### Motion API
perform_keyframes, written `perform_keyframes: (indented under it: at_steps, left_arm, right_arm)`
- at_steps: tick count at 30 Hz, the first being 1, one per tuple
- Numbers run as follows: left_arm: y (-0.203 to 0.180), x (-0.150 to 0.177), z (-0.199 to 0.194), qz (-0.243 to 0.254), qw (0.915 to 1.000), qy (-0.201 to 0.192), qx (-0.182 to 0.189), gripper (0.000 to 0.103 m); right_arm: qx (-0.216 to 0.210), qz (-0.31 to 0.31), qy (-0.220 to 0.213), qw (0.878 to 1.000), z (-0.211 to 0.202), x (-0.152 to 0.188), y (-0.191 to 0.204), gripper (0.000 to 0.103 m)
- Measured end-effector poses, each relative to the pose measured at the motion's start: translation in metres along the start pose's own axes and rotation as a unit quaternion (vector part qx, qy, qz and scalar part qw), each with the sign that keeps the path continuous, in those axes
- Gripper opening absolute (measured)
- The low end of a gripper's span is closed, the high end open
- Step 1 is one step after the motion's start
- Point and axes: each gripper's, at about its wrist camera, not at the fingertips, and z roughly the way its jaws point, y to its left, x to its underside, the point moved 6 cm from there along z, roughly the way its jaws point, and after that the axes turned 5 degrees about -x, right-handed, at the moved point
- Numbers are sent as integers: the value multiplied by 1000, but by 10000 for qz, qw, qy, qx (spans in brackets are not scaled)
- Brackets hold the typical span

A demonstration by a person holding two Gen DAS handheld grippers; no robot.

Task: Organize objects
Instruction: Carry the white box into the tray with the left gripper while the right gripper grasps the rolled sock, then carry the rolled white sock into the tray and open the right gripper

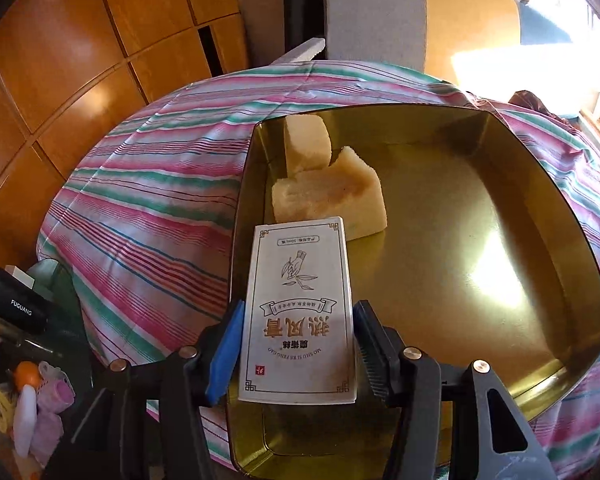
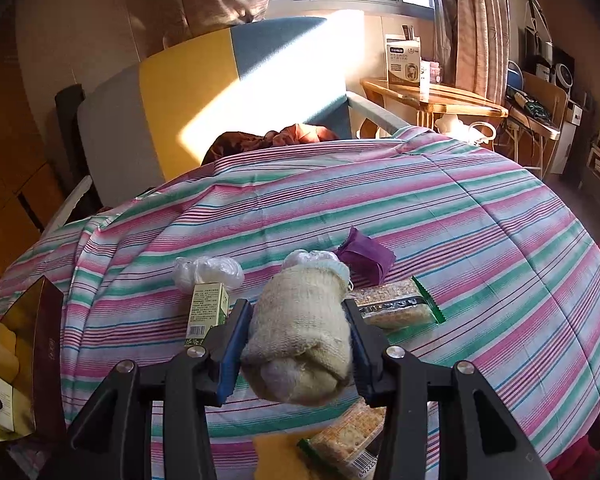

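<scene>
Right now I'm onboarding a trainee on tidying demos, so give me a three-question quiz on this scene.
1. True or false: the gold metal tin is empty.
2. Which item does the right hand-held gripper hold? A) cream knitted sock roll B) green carton C) cracker pack
3. Fill in: the left hand-held gripper holds the white printed box over the tin's ____ corner, as its camera sees it.

Key: 1 false, yellow sponge pieces lie inside; 2 A; 3 near left.
</scene>
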Motion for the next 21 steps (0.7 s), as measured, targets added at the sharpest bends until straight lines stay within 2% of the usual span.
perform_keyframes:
  at_steps: [3, 6, 14, 17, 21]
  left_arm:
    - [0, 1, -10, 26, 9999, -152, 14, 59]
    - [2, 0, -22, 82, 9990, -427, -109, 72]
    - [15, 0, -38, -106, 9980, -617, 104, 72]
    - [19, 0, -45, -219, 9973, -663, 221, 72]
    - [25, 0, -56, -360, 9957, -774, 352, 74]
  right_arm:
    - [-65, -165, -19, 9998, -1, 2, 10, 45]
    - [-100, -367, -50, 9993, -4, 2, 25, 45]
    - [-302, -530, 69, 9981, -12, 8, 52, 45]
    - [-641, -535, 120, 9964, -21, 11, 76, 45]
    - [-1210, -844, 192, 9889, -30, 20, 134, 45]
